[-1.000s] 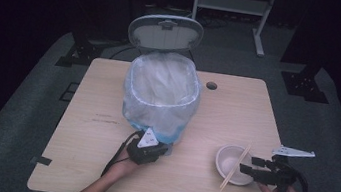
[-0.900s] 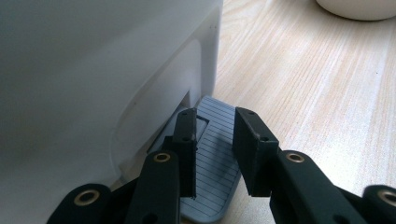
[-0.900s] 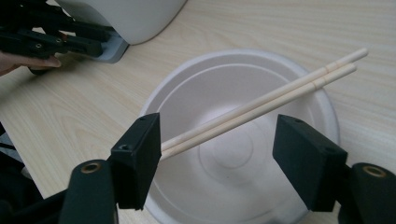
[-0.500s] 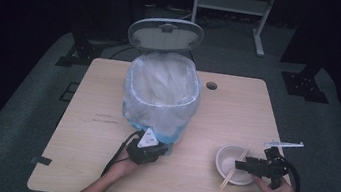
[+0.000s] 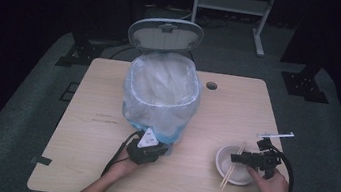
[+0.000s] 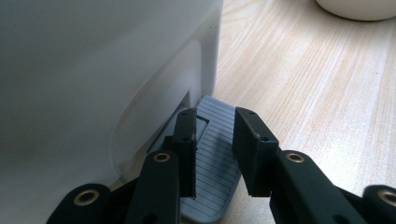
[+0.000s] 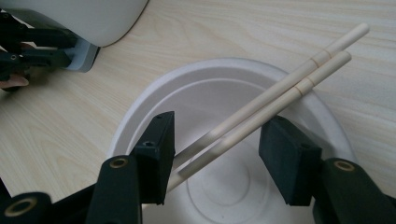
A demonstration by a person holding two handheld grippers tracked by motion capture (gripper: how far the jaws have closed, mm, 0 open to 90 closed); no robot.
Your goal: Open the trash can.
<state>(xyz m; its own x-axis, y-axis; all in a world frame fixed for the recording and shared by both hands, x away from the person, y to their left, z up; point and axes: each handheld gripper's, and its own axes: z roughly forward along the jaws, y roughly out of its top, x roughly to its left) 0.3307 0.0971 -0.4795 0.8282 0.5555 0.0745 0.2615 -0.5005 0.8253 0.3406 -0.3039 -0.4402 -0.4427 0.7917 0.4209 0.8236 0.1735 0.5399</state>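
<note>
Chopsticks (image 7: 280, 95) lie across bowl (image 7: 140, 109), long axis 7-to-1 o'clock, passing between spread jaws of right gripper (image 7: 215, 154); left gripper (image 6: 212, 149), jaws parted, presses bin (image 5: 161, 94) pedal (image 6: 210, 172).

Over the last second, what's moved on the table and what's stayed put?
The right gripper moved left, in over the white bowl; its open jaws now straddle the chopsticks without gripping. The left gripper stayed on the bin's pedal; the bin, lid up, and bowl kept their places.
</note>
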